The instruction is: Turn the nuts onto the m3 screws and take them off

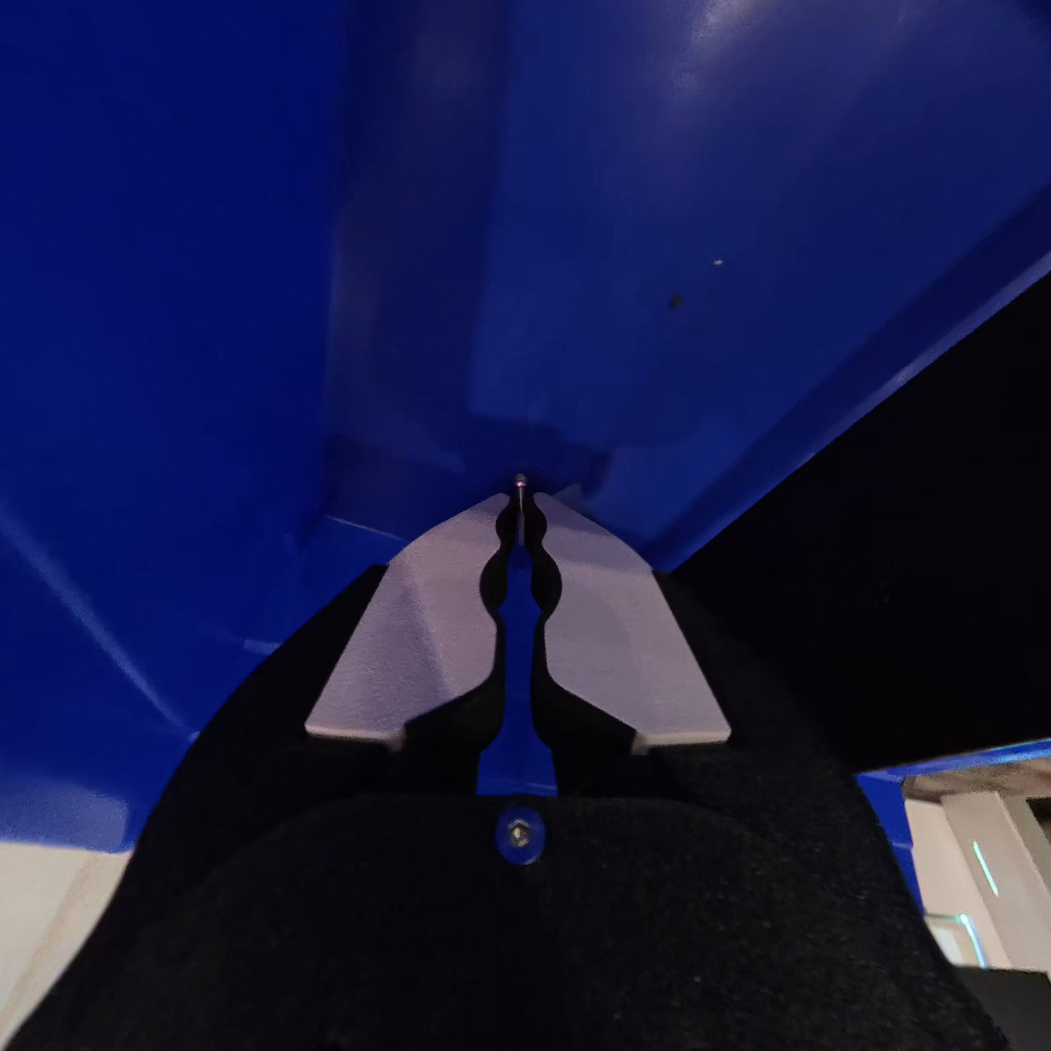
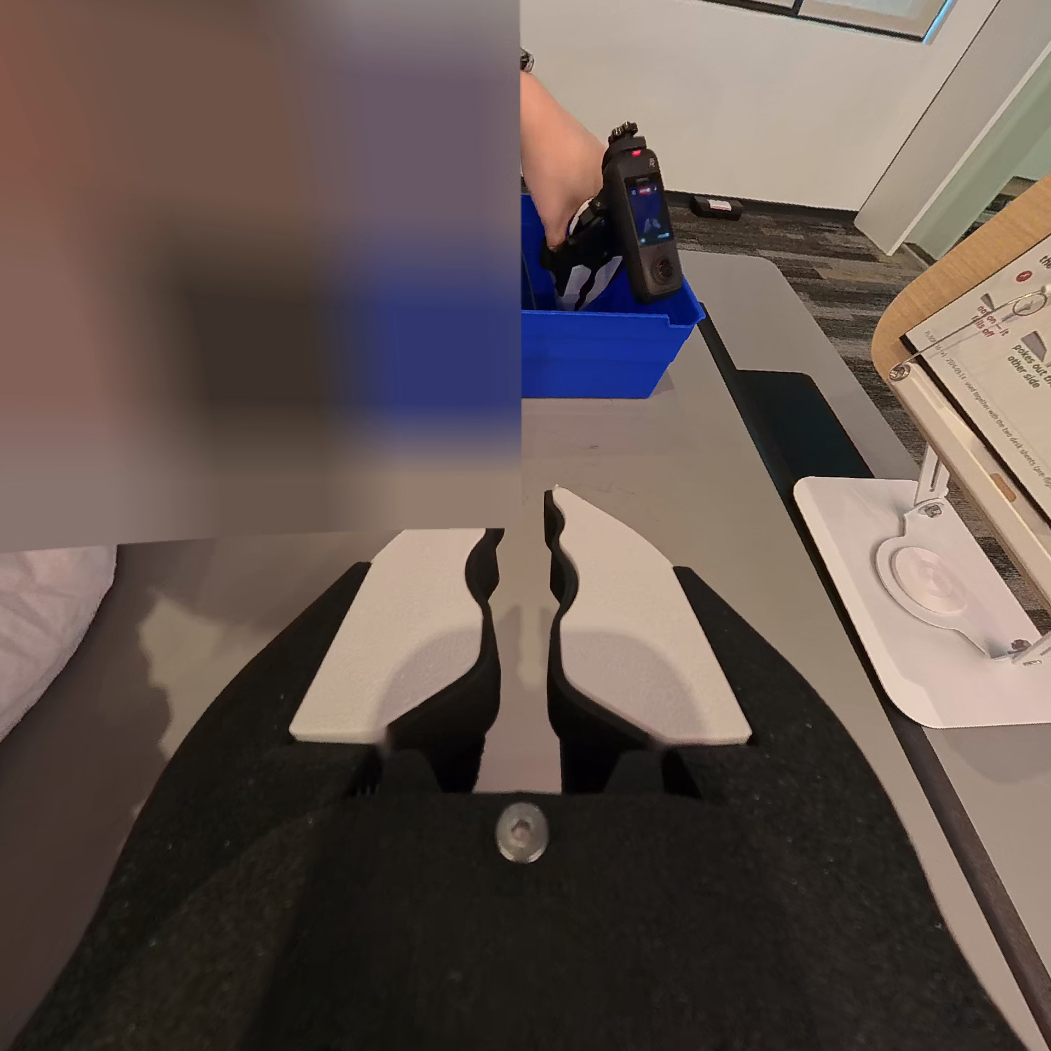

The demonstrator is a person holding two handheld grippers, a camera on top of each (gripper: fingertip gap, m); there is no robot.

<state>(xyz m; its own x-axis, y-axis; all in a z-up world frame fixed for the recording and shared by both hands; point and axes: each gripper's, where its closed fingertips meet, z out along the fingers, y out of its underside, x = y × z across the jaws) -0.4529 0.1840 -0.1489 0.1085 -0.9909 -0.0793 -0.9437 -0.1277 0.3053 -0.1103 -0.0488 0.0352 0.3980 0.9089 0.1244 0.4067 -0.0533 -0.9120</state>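
The left gripper (image 1: 520, 500) is down inside the blue bin (image 1: 398, 256), its pale fingers (image 1: 449, 597) drawn nearly together and pinching a thin metal screw (image 1: 520, 506) at their very tips; the small rounded head pokes out just past the tips, with the shank running back between the dark inner pads. Blue plastic fills almost all of that wrist view, the bin's walls rising on every side, and a dark speck and a pale fleck lie on the bin floor off to the right (too small to say whether either is a nut). From the right wrist view the same bin sits on the grey table (image 2: 654, 455) farther off, with a person's forearm (image 2: 560, 148) reaching into it and a black camera (image 2: 645, 227) mounted on that far gripper, screen facing this way. The right gripper (image 2: 523, 514) hangs over the table well short of the bin, its fingers (image 2: 620, 625) parted with bare tabletop showing through the gap and nothing between them. To the right stands a white stand (image 2: 853, 569) propping up a printed sheet (image 2: 1001, 352), close to the table's edge. A white cloth (image 2: 40, 614) shows at the left edge.
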